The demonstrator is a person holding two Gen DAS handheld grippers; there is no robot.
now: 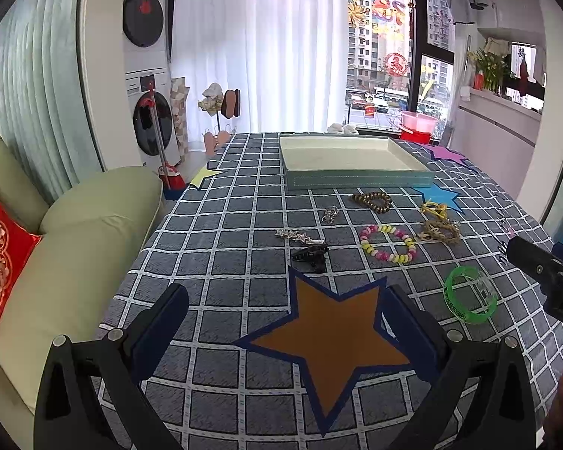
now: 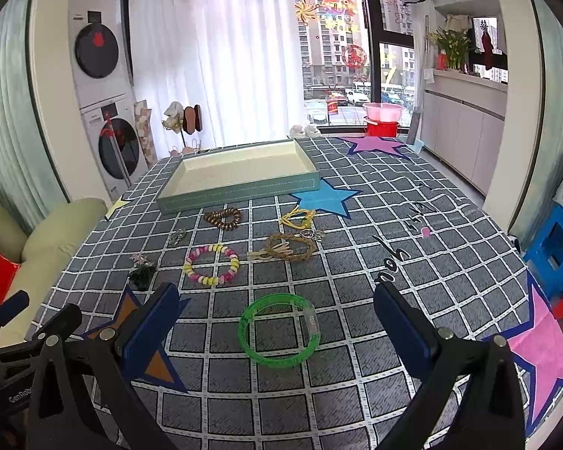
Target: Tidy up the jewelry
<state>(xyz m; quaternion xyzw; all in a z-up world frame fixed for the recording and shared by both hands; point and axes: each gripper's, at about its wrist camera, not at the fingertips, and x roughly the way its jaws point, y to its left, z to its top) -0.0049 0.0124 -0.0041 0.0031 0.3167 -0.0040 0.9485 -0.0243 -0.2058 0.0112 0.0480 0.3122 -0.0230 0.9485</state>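
Both grippers hover over the checked counter with jaws spread wide and holding nothing. The left gripper sits above the orange star near the counter's near edge. The right gripper frames the green bangle, which lies flat between its fingers without touching them. Further in lie the pink-and-yellow bead bracelet, the braided straw bracelet, the brown bead bracelet and the black hair clip. The teal tray rests toward the far edge.
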